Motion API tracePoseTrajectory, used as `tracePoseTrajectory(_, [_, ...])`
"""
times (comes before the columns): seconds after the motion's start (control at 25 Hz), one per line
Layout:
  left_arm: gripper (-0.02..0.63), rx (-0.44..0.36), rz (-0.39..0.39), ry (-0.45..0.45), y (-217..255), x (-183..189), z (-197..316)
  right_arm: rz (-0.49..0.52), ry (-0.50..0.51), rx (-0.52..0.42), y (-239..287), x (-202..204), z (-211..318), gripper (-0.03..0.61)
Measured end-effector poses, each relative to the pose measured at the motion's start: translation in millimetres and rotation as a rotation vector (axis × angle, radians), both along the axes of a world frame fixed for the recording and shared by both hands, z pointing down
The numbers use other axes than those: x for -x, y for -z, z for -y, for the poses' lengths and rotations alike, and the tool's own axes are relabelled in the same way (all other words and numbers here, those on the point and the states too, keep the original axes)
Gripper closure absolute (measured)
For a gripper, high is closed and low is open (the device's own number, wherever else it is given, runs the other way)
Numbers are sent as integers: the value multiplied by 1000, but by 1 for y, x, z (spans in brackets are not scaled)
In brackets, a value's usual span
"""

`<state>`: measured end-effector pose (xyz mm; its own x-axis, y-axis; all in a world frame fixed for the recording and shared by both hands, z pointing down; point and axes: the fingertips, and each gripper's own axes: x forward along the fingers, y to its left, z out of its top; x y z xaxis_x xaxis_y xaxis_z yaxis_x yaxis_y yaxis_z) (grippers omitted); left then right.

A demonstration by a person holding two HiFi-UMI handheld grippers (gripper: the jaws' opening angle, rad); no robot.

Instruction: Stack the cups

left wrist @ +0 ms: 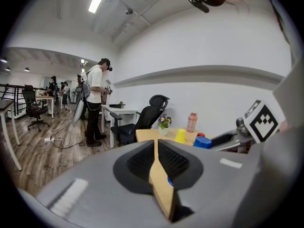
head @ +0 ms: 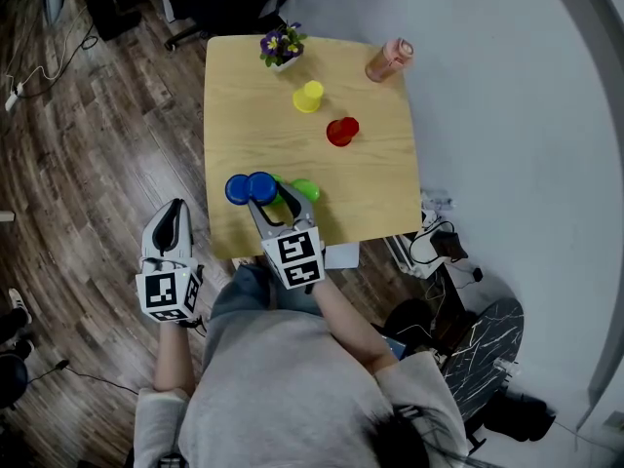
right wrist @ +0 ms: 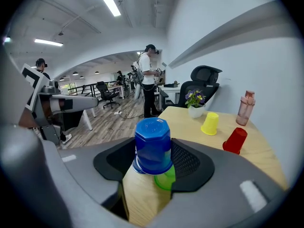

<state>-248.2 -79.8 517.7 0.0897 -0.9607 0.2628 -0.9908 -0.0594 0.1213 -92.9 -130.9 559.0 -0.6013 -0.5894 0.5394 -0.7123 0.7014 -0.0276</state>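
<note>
An upside-down blue cup [right wrist: 153, 146] stands between the pads of my right gripper [right wrist: 153, 156], which is shut on it near the table's front edge. A green cup [right wrist: 166, 179] shows just behind and below it. From the head view, the right gripper [head: 271, 193] holds this blue cup [head: 261, 185], a second blue cup [head: 237, 190] sits just left of it, and the green cup [head: 306, 190] sits to the right. Farther back stand a red cup [head: 341, 132] and a yellow cup [head: 308, 97]. My left gripper [head: 175, 210] hangs shut and empty over the floor, left of the table.
A small flower pot [head: 282, 47] and a pink bottle [head: 389, 59] stand at the wooden table's [head: 380, 193] far edge. A white wall runs along the right. Cables and a power strip [head: 434, 237] lie by the table's right front corner. People and office chairs are in the background.
</note>
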Motion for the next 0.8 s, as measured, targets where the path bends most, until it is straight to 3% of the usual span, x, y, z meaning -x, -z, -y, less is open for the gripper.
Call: tracePoseTrajectory(0.8, [532, -4, 4, 14, 4, -14, 7, 6, 52, 12, 1, -1, -2, 360])
